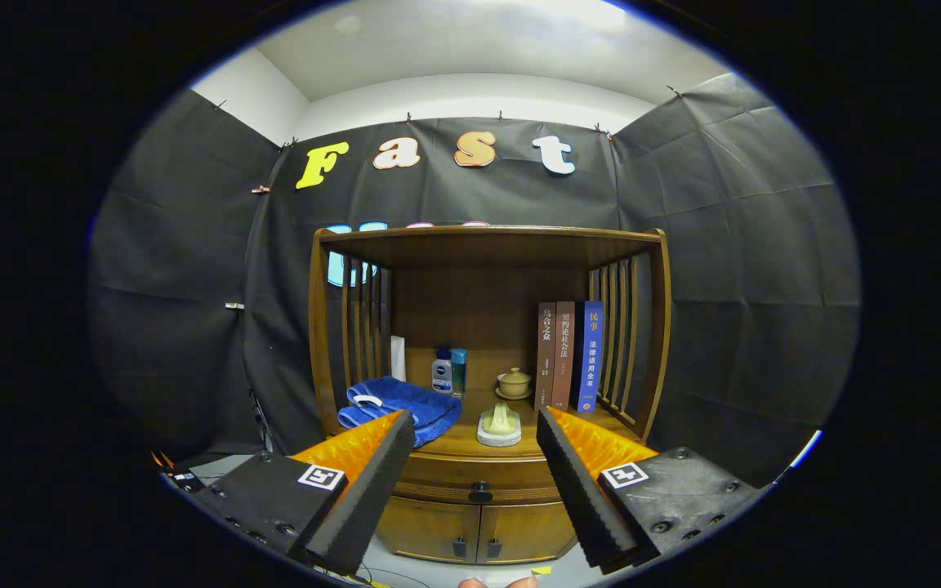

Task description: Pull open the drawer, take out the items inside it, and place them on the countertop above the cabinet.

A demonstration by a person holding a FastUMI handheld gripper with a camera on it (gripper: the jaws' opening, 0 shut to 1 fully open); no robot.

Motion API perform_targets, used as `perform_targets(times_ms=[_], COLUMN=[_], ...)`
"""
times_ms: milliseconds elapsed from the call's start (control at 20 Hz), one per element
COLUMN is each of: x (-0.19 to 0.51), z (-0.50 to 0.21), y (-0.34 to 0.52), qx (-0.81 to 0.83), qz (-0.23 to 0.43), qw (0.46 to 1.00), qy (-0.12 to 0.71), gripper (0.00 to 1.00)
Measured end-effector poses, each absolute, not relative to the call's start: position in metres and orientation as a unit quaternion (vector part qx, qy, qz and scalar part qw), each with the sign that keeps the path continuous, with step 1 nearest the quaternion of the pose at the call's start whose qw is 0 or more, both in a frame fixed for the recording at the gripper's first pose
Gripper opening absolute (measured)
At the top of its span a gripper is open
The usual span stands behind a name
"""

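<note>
Tongs point(474, 425) spread wide before the shut drawer point(470, 474).
Best centred on its knob point(480, 492), then narrowed and drawn straight back.

We see soft, even light falling from a bright patch on the ceiling point(577, 12), leaving the cabinet point(487, 343) interior dim and shadowed. Focus stays sharp at centre, while fisheye curvature bends the cabinet's posts outward.

Gripper point(474, 425) fingers spread wide, nothing betw them. Drawer point(470, 474) closed, low centre of frame, dark knob point(480, 492) ahead betw fingers. Countertop point(470, 441) above: blue towel point(397, 406) left, books point(568, 356) right, small lidded pot point(514, 382) mid.
</note>
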State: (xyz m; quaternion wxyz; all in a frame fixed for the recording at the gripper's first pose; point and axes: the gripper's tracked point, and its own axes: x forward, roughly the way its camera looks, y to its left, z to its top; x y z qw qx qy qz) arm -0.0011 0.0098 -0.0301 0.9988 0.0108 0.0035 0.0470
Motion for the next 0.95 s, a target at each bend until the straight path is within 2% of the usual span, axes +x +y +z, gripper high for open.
perform_targets(times_ms=[950], x=[0.001], z=[-0.039], y=[0.004], qx=[0.004], qz=[0.029], qw=[1.0], qy=[0.003], gripper=[0.98])
